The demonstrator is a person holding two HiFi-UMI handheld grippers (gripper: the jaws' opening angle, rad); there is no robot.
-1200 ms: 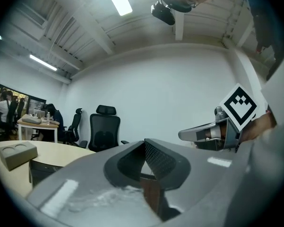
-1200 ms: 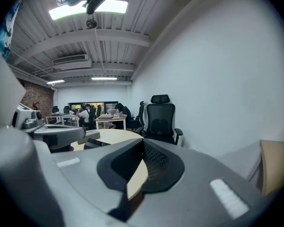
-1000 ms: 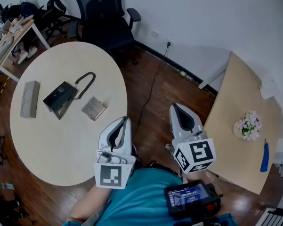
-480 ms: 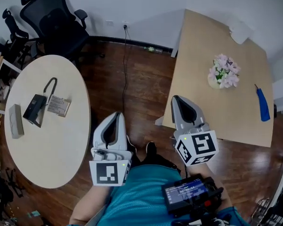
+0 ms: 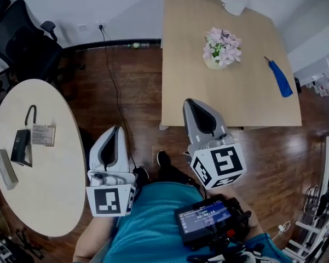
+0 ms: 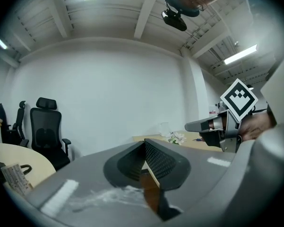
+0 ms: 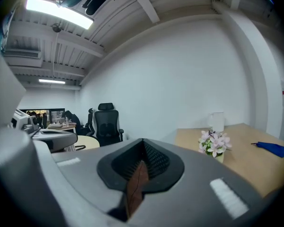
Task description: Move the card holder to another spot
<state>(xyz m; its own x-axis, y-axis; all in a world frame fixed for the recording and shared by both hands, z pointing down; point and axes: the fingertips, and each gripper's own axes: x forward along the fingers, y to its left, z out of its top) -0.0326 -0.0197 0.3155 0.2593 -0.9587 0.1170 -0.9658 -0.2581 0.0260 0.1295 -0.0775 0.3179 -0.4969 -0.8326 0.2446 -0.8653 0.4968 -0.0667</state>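
The black card holder [image 5: 20, 146] with its loop strap lies on the round table [image 5: 55, 201] at the far left of the head view. A printed card [image 5: 43, 135] sits next to it, and this card [image 6: 15, 178] also shows low left in the left gripper view. My left gripper [image 5: 113, 131] hovers over the wood floor, right of the round table and well apart from the holder, jaws shut and empty. My right gripper [image 5: 193, 105] is at the near edge of the wooden table [image 5: 186, 64], also shut and empty. Both jaw pairs meet with nothing between them.
A grey box [image 5: 5, 169] lies near the holder. On the wooden table stand a pot of pink flowers [image 5: 221, 47], a blue tool [image 5: 279, 76] and a white jug [image 5: 234, 0]. A black office chair [image 5: 22, 43] and a floor cable [image 5: 116, 100] are behind.
The head view has swung to the right: the round table slid to the left edge and the wooden table came to the middle. Both grippers stay shut in front of the body.
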